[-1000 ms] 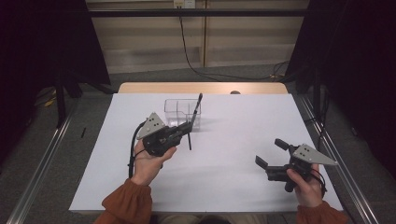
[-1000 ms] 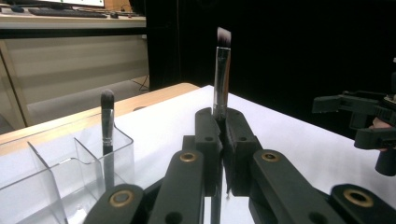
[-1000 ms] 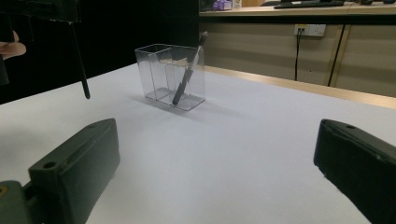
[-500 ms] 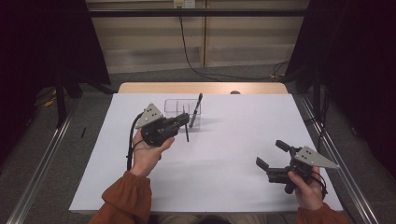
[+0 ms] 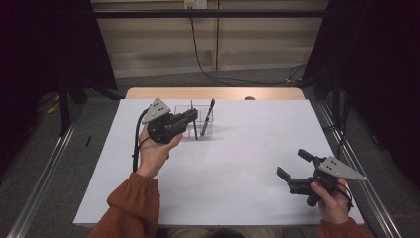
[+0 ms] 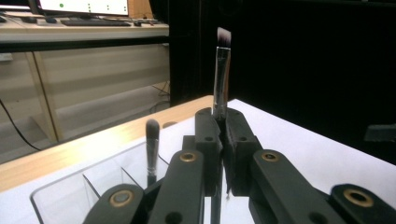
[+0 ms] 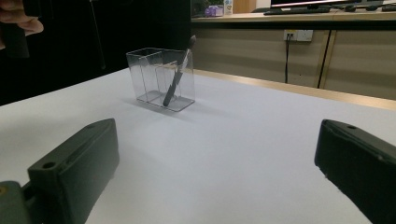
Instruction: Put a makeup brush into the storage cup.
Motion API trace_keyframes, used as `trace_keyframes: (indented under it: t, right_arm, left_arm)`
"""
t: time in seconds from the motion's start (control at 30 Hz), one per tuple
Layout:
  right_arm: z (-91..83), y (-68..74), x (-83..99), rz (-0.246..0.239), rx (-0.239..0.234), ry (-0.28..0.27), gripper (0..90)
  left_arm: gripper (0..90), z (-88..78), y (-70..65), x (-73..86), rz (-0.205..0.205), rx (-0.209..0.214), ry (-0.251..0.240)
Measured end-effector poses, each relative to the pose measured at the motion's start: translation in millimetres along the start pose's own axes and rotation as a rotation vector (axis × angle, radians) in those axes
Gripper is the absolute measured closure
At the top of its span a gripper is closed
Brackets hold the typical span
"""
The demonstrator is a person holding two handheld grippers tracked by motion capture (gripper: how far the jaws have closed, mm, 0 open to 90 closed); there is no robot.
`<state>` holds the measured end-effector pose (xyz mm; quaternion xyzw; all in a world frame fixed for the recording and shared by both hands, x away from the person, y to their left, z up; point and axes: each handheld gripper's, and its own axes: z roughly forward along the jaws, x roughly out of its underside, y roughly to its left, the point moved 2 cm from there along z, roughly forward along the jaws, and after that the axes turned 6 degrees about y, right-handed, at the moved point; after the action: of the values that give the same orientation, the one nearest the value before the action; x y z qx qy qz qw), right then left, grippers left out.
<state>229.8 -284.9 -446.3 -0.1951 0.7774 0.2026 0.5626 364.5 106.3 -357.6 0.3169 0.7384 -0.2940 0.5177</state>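
Brush in grip: slim makeup brush point(image 6: 221, 74), dark handle, flat angled bristle tip up, held upright over the clear organizer point(image 5: 199, 120).
Left gripper point(image 5: 190, 117): clenched on the brush handle, raised off the bench point(image 5: 237, 163).
Right gripper point(image 5: 292, 166): released, jaws wide, low near the bench's right edge.
Left gripper view: bristle tip and shiny ferrule clear.
High view: brush just a thin dark line.
Second brush point(image 7: 177, 77): leaning inside the organizer.
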Motion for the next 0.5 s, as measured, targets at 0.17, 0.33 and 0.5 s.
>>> trace_keyframes:
  t: [0.17,0.33,0.5]
  right_arm:
    - [-0.5,0.0,1.7,0.001,0.000,0.008,0.0]
    - [0.2,0.3,2.2,0.003,-0.002,0.011,0.0]
    - [0.5,0.2,2.7,-0.001,-0.012,0.016,0.0]
  left_arm:
    - [85.9,3.3,5.1,-7.4,0.008,-0.015,-0.001]
    - [85.9,8.1,5.0,-14.0,0.016,-0.021,0.001]
    - [85.9,14.1,13.1,-23.5,-0.002,-0.044,-0.020]
